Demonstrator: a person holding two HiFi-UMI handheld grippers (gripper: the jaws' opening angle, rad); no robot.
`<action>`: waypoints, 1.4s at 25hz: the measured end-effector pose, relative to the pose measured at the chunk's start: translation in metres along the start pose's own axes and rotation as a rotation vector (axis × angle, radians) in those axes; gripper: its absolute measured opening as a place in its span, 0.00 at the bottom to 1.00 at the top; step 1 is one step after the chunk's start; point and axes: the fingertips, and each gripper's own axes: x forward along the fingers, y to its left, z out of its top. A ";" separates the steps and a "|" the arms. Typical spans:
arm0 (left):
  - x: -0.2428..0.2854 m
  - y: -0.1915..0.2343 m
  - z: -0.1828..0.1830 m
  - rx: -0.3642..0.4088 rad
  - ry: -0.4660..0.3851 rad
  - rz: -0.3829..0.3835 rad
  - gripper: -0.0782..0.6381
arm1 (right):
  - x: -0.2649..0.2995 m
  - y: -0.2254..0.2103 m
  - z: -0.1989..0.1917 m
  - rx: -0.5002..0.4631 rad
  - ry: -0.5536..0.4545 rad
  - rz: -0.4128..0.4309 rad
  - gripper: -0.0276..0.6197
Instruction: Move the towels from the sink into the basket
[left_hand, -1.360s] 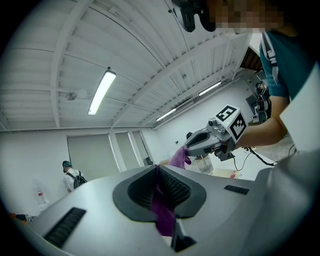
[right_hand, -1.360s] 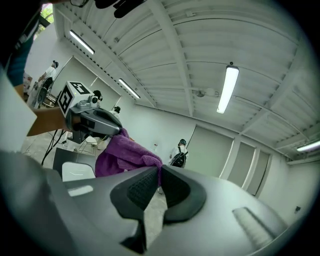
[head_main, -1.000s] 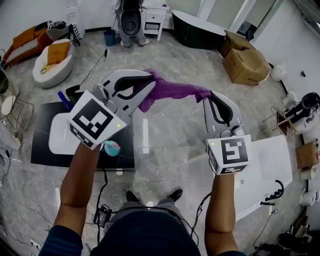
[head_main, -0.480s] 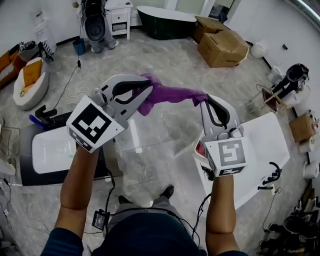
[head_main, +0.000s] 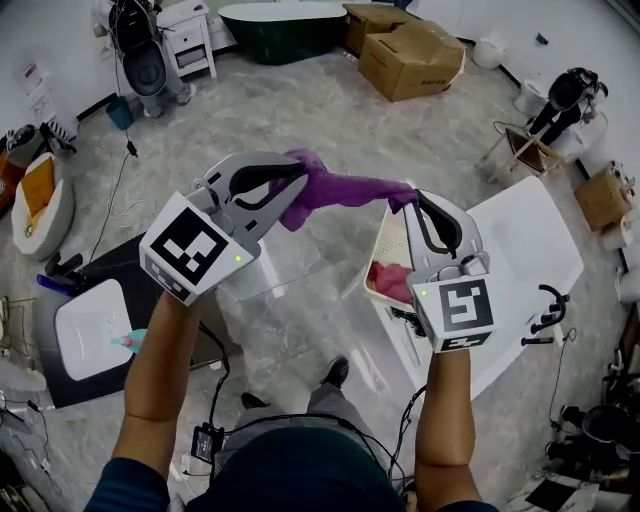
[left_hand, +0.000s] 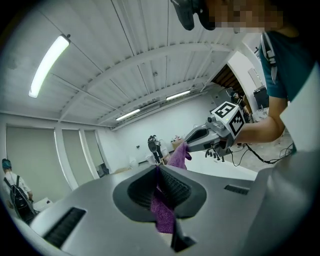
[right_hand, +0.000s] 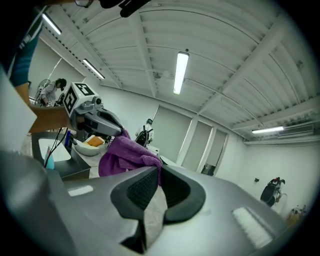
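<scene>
We see the purple terry towel (head_main: 340, 188) in mid-air, pulled into a band between both tools, well above the floor. The left gripper (head_main: 296, 182) pinches its 9 o'clock end, jaws nearly together with purple cloth squeezed between the ribbed pads. The right gripper (head_main: 407, 201) pinches the 3 o'clock end the same way, narrow gap, cloth caught at the pad tips.

At 5 o'clock of the towel, under the right gripper, sits the cream woven basket (head_main: 382, 243) with a pink towel (head_main: 386, 281) in it. The basket rests at the edge of a white flat top (head_main: 530, 250). A black curved faucet (head_main: 546, 308) stands on that top's 4 o'clock side.

At 8 o'clock of the towel, well apart, we note the white rectangular sink (head_main: 85, 322) on a black cabinet (head_main: 75, 375). There's a small teal item (head_main: 130, 341) at its rim, too small to identify.

Grey marble-look tile floor (head_main: 300, 120) all round. Brown cardboard boxes (head_main: 410, 55) at 1 o'clock, dark green bathtub (head_main: 280, 25) at 12 o'clock by the far wall. Gripper views show a white ribbed ceiling (right_hand: 225, 55) with strip lights.
</scene>
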 end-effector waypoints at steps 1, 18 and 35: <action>0.014 -0.004 0.000 -0.004 0.003 -0.016 0.13 | -0.003 -0.011 -0.009 0.008 0.010 -0.011 0.09; 0.206 -0.078 -0.030 -0.064 0.047 -0.227 0.13 | -0.053 -0.139 -0.152 0.125 0.159 -0.152 0.09; 0.322 -0.153 -0.124 -0.149 0.166 -0.374 0.13 | -0.083 -0.171 -0.314 0.236 0.328 -0.201 0.09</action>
